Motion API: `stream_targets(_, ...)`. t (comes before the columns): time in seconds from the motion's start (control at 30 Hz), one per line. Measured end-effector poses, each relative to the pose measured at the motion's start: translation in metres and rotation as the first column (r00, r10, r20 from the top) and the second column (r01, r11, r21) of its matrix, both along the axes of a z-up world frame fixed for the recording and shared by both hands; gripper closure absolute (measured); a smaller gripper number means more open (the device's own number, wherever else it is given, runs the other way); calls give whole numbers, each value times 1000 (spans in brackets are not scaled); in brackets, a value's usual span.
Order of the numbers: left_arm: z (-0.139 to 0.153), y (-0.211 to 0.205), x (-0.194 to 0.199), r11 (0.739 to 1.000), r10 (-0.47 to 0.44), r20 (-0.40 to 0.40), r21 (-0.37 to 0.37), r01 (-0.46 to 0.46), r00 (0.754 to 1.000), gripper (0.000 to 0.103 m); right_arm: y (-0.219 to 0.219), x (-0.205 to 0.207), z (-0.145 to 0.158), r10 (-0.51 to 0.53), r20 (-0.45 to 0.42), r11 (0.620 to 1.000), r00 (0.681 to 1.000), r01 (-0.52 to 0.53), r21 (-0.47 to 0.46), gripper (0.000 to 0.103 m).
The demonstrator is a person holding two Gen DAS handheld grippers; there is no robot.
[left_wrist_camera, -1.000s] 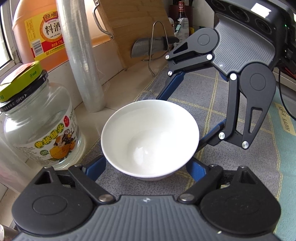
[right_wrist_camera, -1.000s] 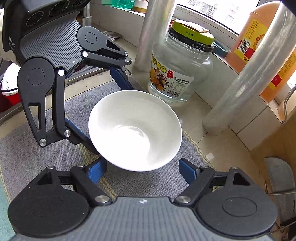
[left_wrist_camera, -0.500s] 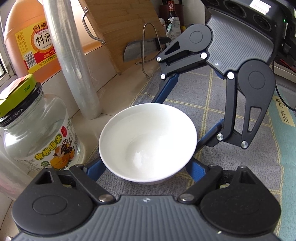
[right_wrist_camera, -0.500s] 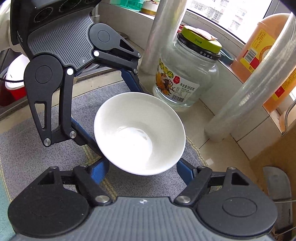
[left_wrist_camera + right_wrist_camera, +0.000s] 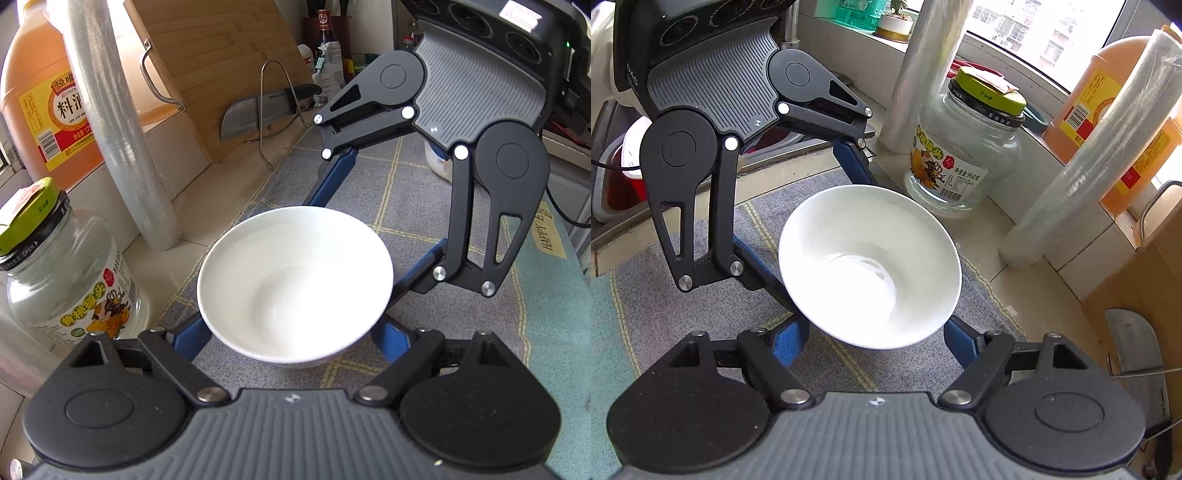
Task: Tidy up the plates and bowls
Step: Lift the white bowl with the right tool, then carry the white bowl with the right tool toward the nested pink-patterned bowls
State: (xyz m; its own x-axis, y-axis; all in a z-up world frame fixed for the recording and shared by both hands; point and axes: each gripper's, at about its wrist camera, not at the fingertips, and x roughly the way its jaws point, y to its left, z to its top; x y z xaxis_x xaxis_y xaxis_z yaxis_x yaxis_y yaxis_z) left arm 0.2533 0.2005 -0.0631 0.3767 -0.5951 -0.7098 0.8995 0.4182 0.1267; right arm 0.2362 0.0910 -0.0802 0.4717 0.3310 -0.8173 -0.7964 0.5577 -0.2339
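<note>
A white bowl (image 5: pixel 295 280) hangs just above the grey checked mat (image 5: pixel 413 206), gripped from two opposite sides. My left gripper (image 5: pixel 291 334) is shut on its near lower wall, one blue finger (image 5: pixel 190 339) on each side. My right gripper (image 5: pixel 373 229) reaches in from the far right and clamps the far wall. In the right wrist view the bowl (image 5: pixel 868 273) tilts a little between the right gripper's (image 5: pixel 875 341) blue fingers (image 5: pixel 960 341), with the left gripper (image 5: pixel 809 218) opposite. All fingertips are hidden behind the bowl.
A glass jar with a green lid (image 5: pixel 62 273) and a cling film roll (image 5: pixel 122 133) stand close on the left by the tiled ledge. Behind are an orange bottle (image 5: pixel 48 107), a wooden cutting board (image 5: pixel 221 62) and a cleaver (image 5: pixel 258 114) on a wire stand. A teal mat (image 5: pixel 546 295) lies to the right.
Both grippers and the bowl between them have risen a little and drifted away from the glass jar. The right gripper's fingers drew slightly closer onto the bowl.
</note>
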Motion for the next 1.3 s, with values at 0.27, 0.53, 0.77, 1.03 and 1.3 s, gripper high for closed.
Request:
stream_targets(0.27,18,-14,-25,1000,-14,7,-7,14,1000,11,-18,-34,17,-2,21,1000,1000,2,19,19)
stream_targets(0.53,36,-36,-57,1000,-14,41,13,13,999,11,-42,-64,28,1,46,999,999,-3,51,19)
stream_targets(0.77,44,-56,-75,999,-28,47,21,27,998,11,-61,-82,34,-17,58,998,998,14,55,19)
stream_targets(1.03,52,-83,-89,998,-63,51,20,62,997,11,-90,-104,43,-50,70,998,996,46,51,19)
stream_targets(1.3,61,-114,-96,994,-111,73,28,109,991,11,-121,-117,51,-99,83,994,992,94,60,19)
